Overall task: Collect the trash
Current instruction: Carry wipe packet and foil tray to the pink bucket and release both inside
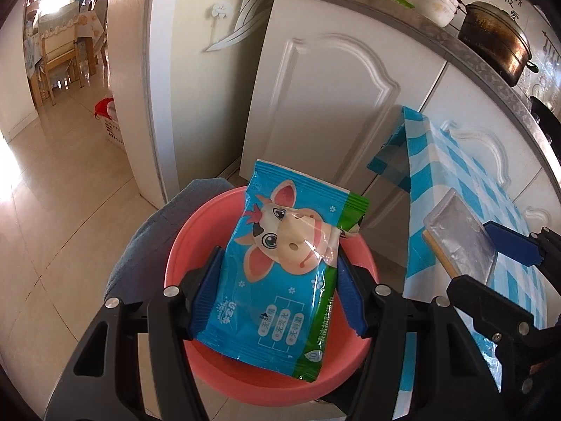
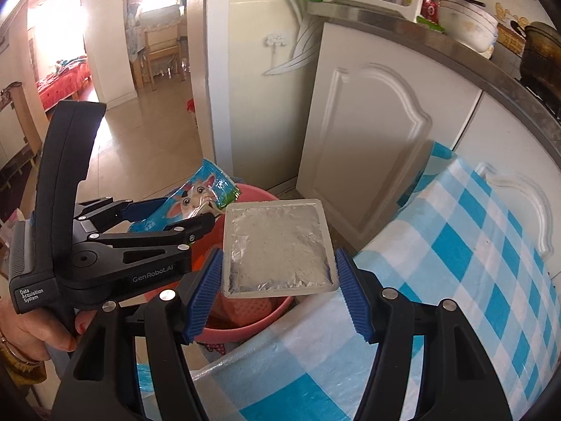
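Home kitchen — cabinets (image 1: 326, 105), countertop pot (image 1: 498, 40)

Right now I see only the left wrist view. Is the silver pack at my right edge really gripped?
Observer: Yes. The right wrist view shows the silver pack flat between both blue pads of the right hand-held gripper.
Operator: Is it over the basin?
Observer: It overlaps the pink basin at the right rim, beside the checked cloth. I cannot judge the height.
Operator: What holds my gripper?
Observer: A hand grips the handle of the left hand-held gripper, which carries the cow packet.
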`<state>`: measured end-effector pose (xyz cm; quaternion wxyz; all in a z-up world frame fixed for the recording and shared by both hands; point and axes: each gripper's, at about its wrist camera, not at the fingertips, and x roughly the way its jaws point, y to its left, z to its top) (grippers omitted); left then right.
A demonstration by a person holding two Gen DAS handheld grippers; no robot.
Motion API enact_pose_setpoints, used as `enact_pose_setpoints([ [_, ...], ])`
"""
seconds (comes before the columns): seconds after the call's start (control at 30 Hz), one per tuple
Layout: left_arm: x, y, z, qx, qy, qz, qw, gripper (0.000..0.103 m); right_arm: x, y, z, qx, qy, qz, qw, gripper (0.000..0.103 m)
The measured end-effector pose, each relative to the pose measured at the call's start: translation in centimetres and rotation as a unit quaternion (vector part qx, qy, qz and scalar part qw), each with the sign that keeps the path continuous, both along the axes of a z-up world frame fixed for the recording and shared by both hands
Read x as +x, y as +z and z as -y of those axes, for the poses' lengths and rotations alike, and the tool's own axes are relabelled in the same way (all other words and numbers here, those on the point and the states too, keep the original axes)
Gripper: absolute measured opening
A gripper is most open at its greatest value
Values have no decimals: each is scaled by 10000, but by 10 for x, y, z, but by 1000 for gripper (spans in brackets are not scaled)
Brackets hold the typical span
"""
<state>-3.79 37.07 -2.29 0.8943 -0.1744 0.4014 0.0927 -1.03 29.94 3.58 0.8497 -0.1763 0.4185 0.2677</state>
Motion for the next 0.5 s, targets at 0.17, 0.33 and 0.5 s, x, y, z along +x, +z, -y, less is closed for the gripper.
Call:
enact_pose_setpoints([
  [0.17, 8, -19, -9, -62, 64, -196, 9998, 62, 5, -19, -14, -139, 196, -163, 9996, 66],
  [0.33, 5, -30, -20, -221, 223, -201, 9993, 78, 5, -22, -10, 39, 231, -178, 9996, 86],
  [0.5, -3, -16, -24, -3, 336, -34, 9994, 89, 2, -1, 21, 536, -297, 29, 9981, 88],
])
